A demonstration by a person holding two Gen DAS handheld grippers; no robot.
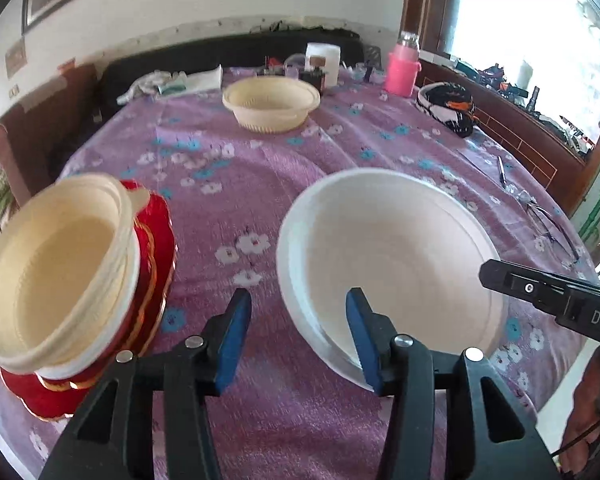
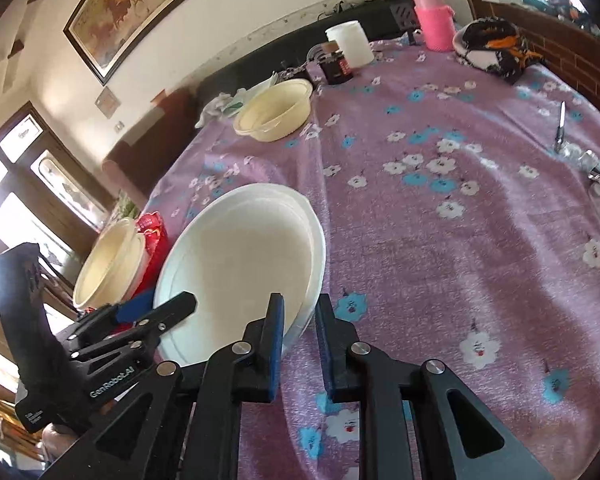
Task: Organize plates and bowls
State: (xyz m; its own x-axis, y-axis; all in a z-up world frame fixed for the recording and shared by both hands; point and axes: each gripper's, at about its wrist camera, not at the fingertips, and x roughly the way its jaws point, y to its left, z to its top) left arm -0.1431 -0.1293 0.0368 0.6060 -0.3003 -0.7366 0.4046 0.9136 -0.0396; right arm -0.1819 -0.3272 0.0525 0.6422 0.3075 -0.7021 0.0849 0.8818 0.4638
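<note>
Now | white bowl (image 1: 392, 264) on the cloth, just right of the cream-and-red stack (image 1: 72, 276) | left gripper (image 1: 300, 332) released, straddling its near rim | right gripper (image 2: 300, 344) loosely astride its far rim, not pinching | likely stacking next.

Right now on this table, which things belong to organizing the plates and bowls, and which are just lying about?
Part of the job:
white bowl
cream bowl stacked on red plates
cream bowl at the far side

Just lying about:
pink bottle
white container
dark jar
black, white and orange cloth
eyeglasses
</note>
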